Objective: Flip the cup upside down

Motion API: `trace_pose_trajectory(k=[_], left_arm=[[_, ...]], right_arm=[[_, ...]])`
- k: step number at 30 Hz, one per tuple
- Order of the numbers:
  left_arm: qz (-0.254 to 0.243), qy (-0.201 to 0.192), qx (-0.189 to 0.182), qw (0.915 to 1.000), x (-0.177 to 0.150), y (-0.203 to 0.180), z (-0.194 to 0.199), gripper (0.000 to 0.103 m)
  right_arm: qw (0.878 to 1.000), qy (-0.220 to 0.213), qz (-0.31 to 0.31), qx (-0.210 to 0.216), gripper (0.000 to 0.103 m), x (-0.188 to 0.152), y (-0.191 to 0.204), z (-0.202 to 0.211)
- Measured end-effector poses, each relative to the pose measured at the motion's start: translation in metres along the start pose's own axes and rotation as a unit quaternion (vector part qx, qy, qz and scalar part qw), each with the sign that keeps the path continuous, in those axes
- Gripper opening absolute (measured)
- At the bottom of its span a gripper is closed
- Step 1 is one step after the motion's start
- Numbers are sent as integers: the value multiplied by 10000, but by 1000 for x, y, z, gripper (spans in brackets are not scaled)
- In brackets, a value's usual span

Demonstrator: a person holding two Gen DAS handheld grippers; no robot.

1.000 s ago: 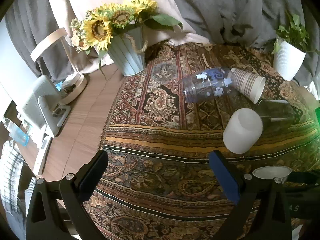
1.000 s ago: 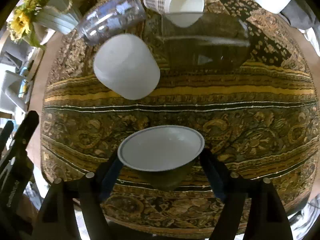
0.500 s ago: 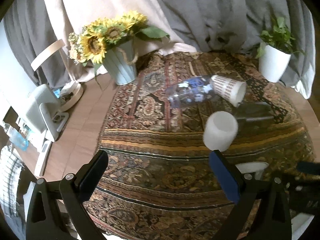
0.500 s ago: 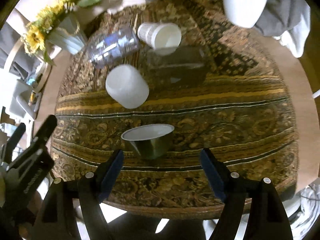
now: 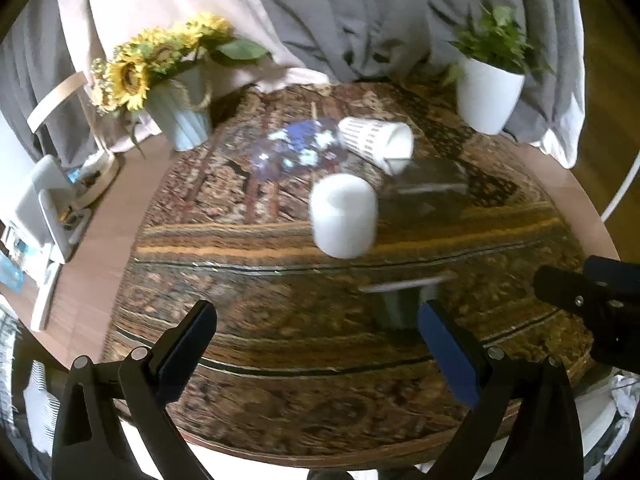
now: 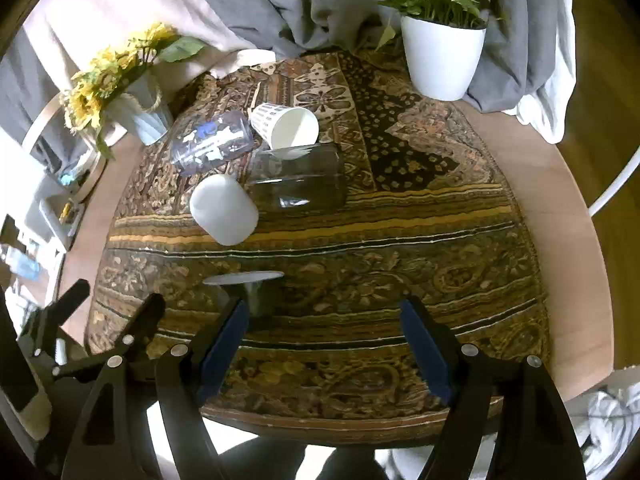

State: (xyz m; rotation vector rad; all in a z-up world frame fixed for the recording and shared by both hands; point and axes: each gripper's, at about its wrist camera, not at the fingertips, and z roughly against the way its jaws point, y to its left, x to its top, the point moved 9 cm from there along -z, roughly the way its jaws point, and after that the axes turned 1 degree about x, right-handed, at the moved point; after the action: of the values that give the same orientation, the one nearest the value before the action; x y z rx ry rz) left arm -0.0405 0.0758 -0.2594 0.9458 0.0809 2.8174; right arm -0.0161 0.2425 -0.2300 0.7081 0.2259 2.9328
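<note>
A small metallic cup with a wide pale rim (image 6: pixel 250 290) stands upright, mouth up, on the patterned cloth near the table's front edge; it shows blurred in the left wrist view (image 5: pixel 404 300). My right gripper (image 6: pixel 324 344) is open and empty, just behind and right of the cup. My left gripper (image 5: pixel 320 348) is open and empty, above the front edge, left of the cup. A white frosted cup (image 6: pixel 224 210) stands mouth down further back.
A clear printed glass (image 6: pixel 212 142), a checked paper cup (image 6: pixel 286 126) and a dark clear glass (image 6: pixel 300 178) lie on their sides mid-table. A sunflower vase (image 6: pixel 132 104) stands back left, a white plant pot (image 6: pixel 440 60) back right. Curtains hang behind.
Both grippers have pulled back and up from the table. My right gripper was around the small cup and has drawn away, leaving it standing on the cloth.
</note>
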Motion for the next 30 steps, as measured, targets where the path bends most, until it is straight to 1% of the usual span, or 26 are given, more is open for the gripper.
trace_pose_trajectory(k=[3,10,13,15,17,19,23,26,28,30], left_arm=[[-36,-55,-43,10000,-11,-19,-3,103],[-395,-328,25,9987,-32,-57,-20,102],[-454,-388,82,9982,-37,-66,-29,98],[-380,-455,76,9982,-39,-68,-35,96],[-309,-463,70,9984,-40,-68,-40,93],[-240,-472,88,9986,-42,-70,-45,83],[-139,-509,114,9985,-44,-73,-50,78],[16,-542,66,9985,-47,-73,-51,74],[80,-514,7,9986,-49,-74,-52,65],[63,-513,-5,9987,-50,-76,-55,62]], right_arm=[[10000,43,48,39,78,-7,-11,-4],[9995,126,208,-184,78,-24,-39,-17],[9993,169,202,-280,78,-29,-48,-22],[9990,219,188,-341,78,-32,-53,-26],[9989,269,162,-355,78,-35,-59,-29],[9987,312,144,-368,78,-37,-63,-32],[9984,327,168,-428,78,-37,-69,-34],[9980,336,243,-479,78,-38,-70,-36],[9978,364,280,-471,78,-39,-69,-37],[9976,391,317,-470,78,-40,-69,-38]])
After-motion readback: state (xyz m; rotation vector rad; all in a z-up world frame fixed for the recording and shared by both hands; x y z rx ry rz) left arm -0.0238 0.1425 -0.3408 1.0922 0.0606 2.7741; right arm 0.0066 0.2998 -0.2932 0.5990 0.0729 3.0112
